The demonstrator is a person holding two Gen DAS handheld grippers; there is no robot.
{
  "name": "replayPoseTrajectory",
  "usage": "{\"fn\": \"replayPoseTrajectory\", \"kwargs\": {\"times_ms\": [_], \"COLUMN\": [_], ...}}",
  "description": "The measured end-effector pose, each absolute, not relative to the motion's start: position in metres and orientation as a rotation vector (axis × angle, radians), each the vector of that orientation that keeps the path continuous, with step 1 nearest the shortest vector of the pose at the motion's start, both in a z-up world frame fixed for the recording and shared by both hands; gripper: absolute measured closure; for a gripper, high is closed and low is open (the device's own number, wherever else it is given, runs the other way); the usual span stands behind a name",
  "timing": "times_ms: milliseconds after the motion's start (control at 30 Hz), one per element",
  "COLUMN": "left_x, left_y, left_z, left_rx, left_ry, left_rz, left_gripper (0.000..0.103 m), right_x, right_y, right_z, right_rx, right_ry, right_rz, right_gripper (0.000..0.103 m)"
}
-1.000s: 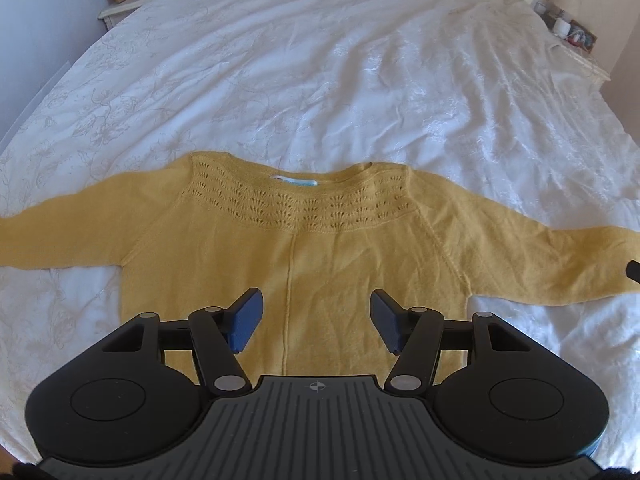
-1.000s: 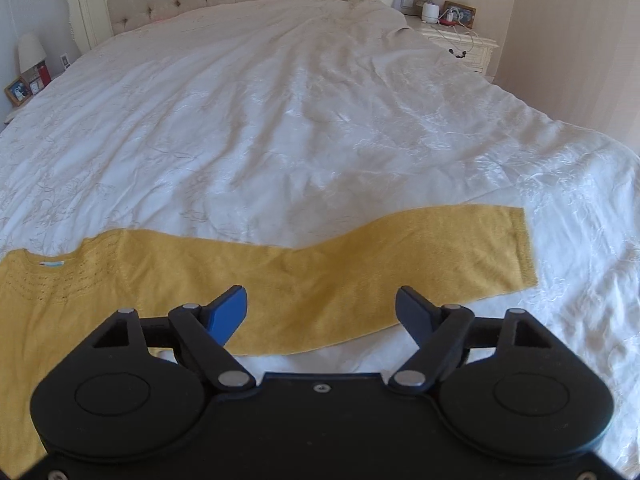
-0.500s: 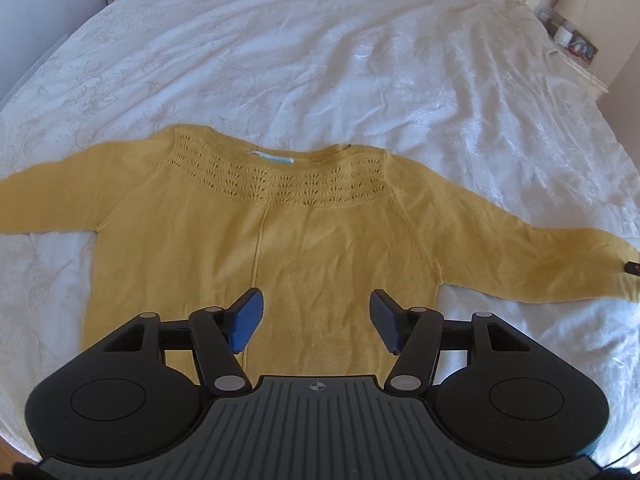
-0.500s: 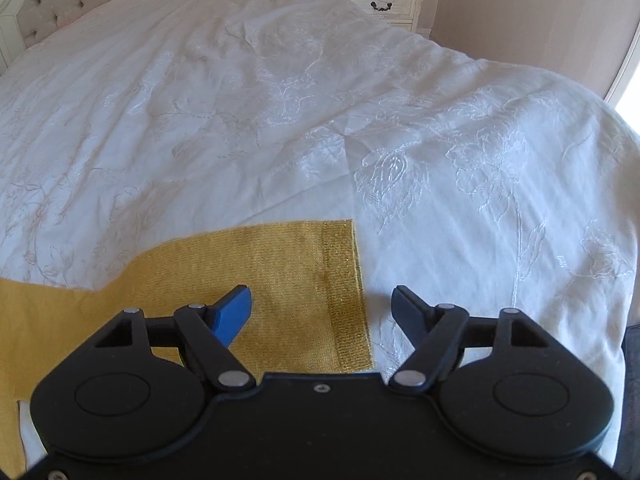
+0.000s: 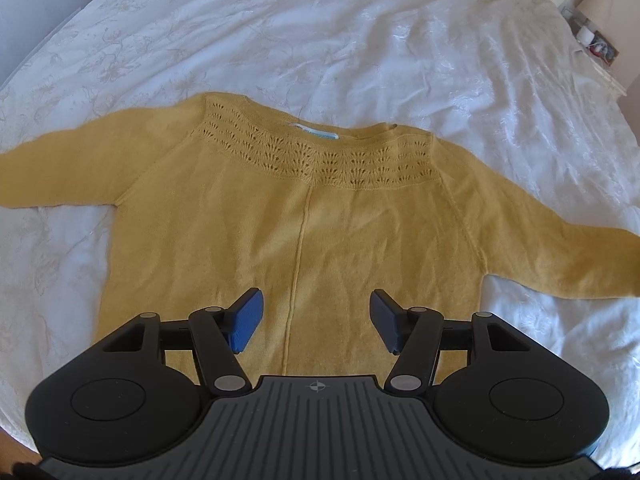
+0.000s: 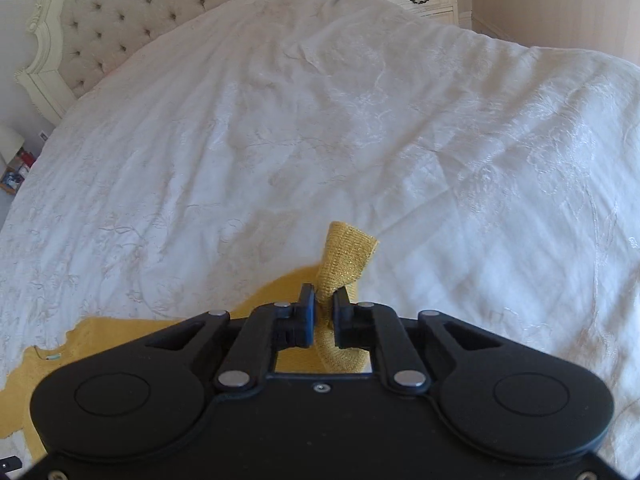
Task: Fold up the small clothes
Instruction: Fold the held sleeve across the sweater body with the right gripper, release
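Hovering over yellow sweater [image 5: 304,232], left hand-held gripper [image 5: 316,318] has jaws apart, nothing held. Sweater lies flat, front up, on white bed [image 5: 360,40], both sleeves out; no fold visible.
Right wrist view: right hand-held gripper [image 6: 325,312] clamped on sleeve cuff [image 6: 348,256], cuff bunched, raised off bed. Judgement: first sleeve fold just starting, rest undone.

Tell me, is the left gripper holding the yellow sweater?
No, the left gripper hangs open above the sweater, gripping nothing.
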State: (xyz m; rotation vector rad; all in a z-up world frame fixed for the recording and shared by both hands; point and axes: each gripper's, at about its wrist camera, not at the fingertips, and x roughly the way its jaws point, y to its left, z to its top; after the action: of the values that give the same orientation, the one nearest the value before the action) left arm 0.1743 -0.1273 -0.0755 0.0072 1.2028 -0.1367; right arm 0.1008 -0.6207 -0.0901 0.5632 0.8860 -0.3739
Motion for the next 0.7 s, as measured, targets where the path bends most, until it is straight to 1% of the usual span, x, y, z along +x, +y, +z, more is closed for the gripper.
{"fn": "replayPoseTrajectory", "kwargs": {"times_ms": [200, 367, 500, 700], "left_x": [0.182, 0.189, 0.193, 0.195], "left_y": [-0.091, -0.042, -0.002, 0.054], "left_z": [-0.083, -0.086, -0.090, -0.095], "left_rx": [0.011, 0.010, 0.009, 0.003], "left_ry": [1.208, 1.214, 1.227, 1.243], "left_rz": [-0.170, -0.157, -0.125, -0.067], "left_gripper": [0.045, 0.045, 0.045, 0.045], "right_x": [0.147, 0.196, 0.231, 0.275], "right_y": [-0.512, -0.407, -0.327, -0.218], "right_z": [-0.042, -0.022, -0.027, -0.065], "right_rx": [0.547, 0.590, 0.589, 0.539], "right_ry": [0.802, 0.758, 0.773, 0.874], "right_rz": [-0.153, 0.058, 0.198, 0.326], "right_gripper": [0.087, 0.087, 0.087, 0.087]}}
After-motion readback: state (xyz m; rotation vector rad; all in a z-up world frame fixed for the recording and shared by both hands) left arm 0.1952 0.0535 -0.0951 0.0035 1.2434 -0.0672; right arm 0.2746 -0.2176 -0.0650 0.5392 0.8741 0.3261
